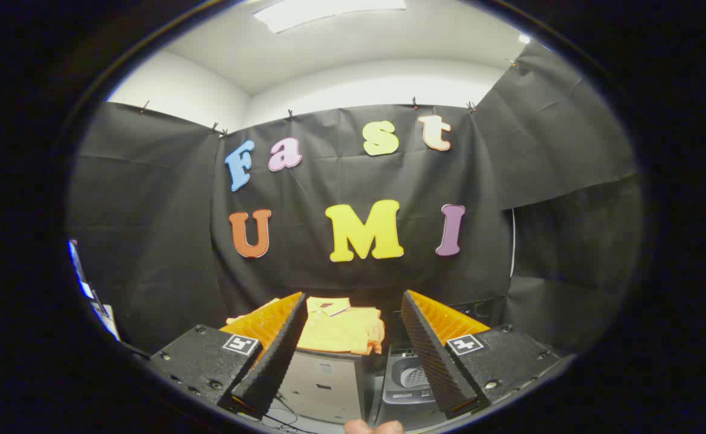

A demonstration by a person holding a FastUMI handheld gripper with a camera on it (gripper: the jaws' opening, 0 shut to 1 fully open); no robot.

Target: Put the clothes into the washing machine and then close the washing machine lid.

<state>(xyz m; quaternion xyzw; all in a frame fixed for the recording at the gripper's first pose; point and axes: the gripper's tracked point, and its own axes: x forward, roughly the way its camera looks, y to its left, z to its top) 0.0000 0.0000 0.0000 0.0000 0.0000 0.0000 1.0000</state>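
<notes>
Claw (353,352) spread wide, gripping nothing. Beyond its fingers, folded yellow clothes (342,330) lying on top of a grey cabinet (324,386); washing machine (410,378) just beside, lid up.

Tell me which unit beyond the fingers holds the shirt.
The pale cabinet: the folded yellow shirt lies on top. The washing machine beside it stands open. Gripper open.

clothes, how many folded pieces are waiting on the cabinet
1: a folded yellow polo shirt lies on the pale grey cabinet, beyond and between the open gripper fingers, left of the small washing machine. More may lie hidden behind the fingers.
</notes>
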